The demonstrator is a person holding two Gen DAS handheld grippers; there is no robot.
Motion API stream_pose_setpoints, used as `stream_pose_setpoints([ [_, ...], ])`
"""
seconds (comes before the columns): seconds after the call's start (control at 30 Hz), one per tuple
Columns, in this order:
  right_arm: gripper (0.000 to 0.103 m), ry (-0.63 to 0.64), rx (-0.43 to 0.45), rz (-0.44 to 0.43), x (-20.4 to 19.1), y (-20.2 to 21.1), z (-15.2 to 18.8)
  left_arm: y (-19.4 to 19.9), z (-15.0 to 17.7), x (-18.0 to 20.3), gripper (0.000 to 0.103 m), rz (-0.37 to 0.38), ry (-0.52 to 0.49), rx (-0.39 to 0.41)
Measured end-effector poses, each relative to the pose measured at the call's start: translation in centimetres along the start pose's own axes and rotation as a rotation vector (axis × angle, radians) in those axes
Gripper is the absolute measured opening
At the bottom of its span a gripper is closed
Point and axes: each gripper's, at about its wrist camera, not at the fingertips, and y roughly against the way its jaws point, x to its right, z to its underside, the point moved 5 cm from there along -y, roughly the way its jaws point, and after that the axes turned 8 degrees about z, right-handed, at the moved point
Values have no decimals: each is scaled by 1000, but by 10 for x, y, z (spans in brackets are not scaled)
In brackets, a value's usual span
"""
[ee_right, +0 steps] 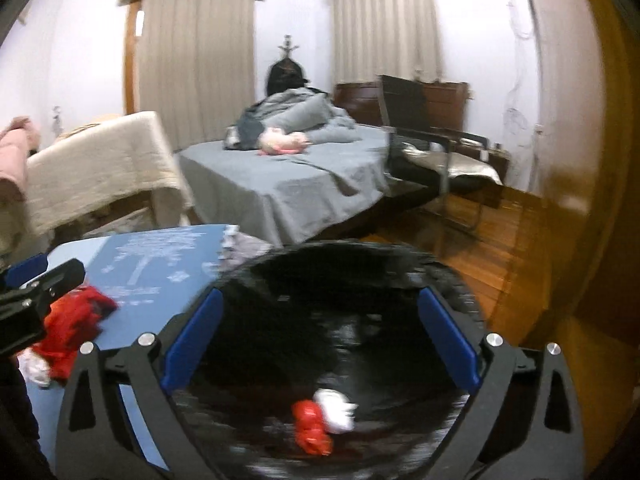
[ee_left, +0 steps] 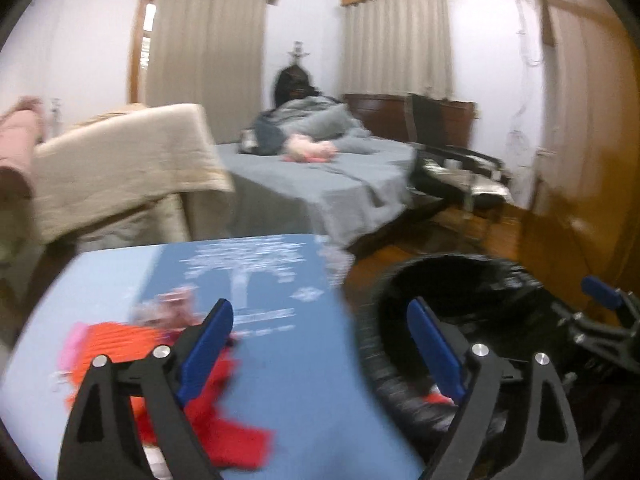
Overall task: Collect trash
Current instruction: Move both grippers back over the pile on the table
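The left gripper is built of matte black plastic arms with triangular cut-outs near their base, joined by round silver screw heads at the pivots. Each of its fingers carries a flat, bright blue pad on the inner face, tapering toward the tip. The right gripper has the same make: black linkage arms, four shiny silver screws, and long blue pads lining the black fingers.
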Motion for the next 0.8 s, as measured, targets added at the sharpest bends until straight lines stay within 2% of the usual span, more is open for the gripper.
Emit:
stream_pose_setpoints([
  [0.17, 96, 45, 4, -112, -58, 9, -3, 31, 15, -63, 87, -162, -4, 2],
  [0.33, 96, 79, -14, -212, -112, 17, 1, 38, 34, -113, 86, -251, 45, -37],
  [0.53, 96, 152, -18, -271, -157, 22, 10, 36, 52, -139, 84, -280, 92, -71],
  [0.8, 96, 181, -36, -296, -178, 21, 20, 19, 74, -148, 84, -253, 139, -132],
])
